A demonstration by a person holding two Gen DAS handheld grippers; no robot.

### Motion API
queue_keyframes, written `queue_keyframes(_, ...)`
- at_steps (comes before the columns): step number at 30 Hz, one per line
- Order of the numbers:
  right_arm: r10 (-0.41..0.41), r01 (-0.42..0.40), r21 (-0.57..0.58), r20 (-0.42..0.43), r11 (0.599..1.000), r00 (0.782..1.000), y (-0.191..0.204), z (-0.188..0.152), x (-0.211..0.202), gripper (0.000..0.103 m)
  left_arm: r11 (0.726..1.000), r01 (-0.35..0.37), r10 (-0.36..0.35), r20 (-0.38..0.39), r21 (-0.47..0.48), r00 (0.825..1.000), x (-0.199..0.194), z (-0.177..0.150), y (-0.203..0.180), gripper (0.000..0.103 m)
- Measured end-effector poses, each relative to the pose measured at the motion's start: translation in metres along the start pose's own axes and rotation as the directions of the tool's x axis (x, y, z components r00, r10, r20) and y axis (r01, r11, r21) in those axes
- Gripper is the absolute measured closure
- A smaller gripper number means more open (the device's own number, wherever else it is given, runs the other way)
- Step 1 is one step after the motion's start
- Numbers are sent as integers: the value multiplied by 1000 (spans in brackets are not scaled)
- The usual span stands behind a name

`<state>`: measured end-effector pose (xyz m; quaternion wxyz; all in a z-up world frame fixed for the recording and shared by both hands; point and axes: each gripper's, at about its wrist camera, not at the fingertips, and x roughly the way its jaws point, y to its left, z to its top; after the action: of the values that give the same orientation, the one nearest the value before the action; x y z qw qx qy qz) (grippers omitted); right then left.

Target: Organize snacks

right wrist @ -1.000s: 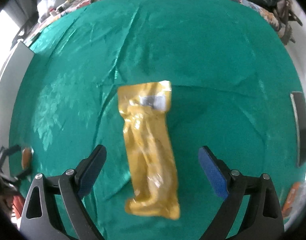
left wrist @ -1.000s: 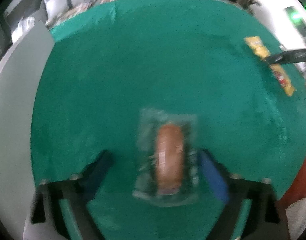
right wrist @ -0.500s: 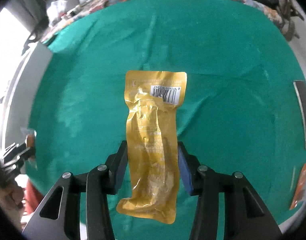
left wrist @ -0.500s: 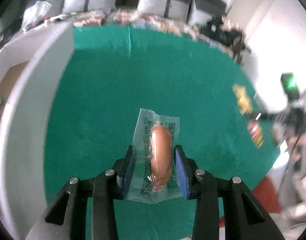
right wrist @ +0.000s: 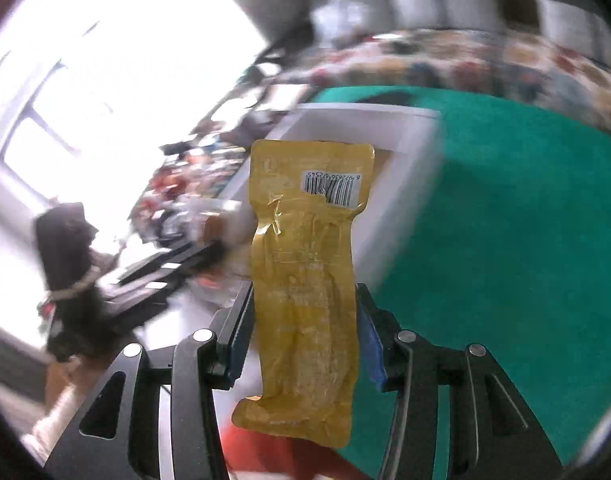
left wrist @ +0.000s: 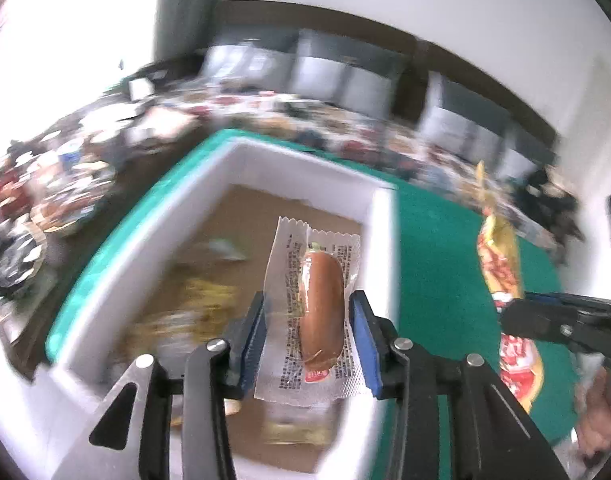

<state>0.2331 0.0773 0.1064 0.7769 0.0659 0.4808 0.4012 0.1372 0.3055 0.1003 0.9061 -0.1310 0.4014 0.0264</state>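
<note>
Progress is about halfway for these two snacks: both are lifted, neither is put down yet. Left gripper (left wrist: 310,330) carries the sausage pack (left wrist: 319,312) above the white box (left wrist: 379,240); its fingers have just opened a little, and the pack is between them, its edges at the pads. Right gripper (right wrist: 303,340) has its fingers clamped on the yellow pouch (right wrist: 307,280), which hangs in the air with the box at 12 o'clock behind it. Blurred packets (left wrist: 201,300) lie inside the box at 9 o'clock from the sausage. What is left, I judge: release both into the box. Green surface (left wrist: 437,264) near the box looks free.
</note>
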Motion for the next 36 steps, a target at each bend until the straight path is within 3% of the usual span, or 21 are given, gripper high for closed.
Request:
queue_keyframes(1,3,-3,-18,-3,1000,1000,13,3,13,53,998,-48,48,-4,-29,999,2,-3,18,60)
queue_keyframes(6,-12,10,-67,-23,998,1000,55,1,91,48,983,-161,158,-39,-84,987,25,-30,66,54)
queue_keyframes(7,-15,13,-65,-26,998,1000,55,-2,99,41,980,-175,171,-46,-91,984,29,-36,72,50)
queue_keyframes(9,-53,51,-65,-34,997,998,56,-7,119,37,976,-189,184,-55,-105,981,30,-50,81,41)
queue_keyframes(11,-57,55,-58,-34,997,998,52,-8,120,37,975,-200,196,-44,-94,980,23,-60,86,24)
queue_keyframes(14,-84,82,-105,-12,991,996,54,-10,107,37,971,-235,235,-5,-42,972,15,-64,79,21)
queue_keyframes(18,-129,135,-189,43,973,991,65,-9,94,21,959,-282,280,74,13,957,-11,-63,61,14)
queue_keyframes(23,-194,199,-255,45,946,980,68,-12,83,17,945,-326,320,140,23,937,-41,-54,42,1)
queue_keyframes(27,-227,251,-299,113,921,967,70,-15,63,17,912,-410,400,182,18,898,-57,-52,29,0)
queue_keyframes(31,-275,307,-324,141,895,951,70,-17,52,17,940,-339,342,176,-45,923,-64,-52,31,0)
queue_keyframes(36,-309,332,-311,123,890,943,66,-19,51,17,911,-413,411,157,-21,898,-58,-50,23,0)
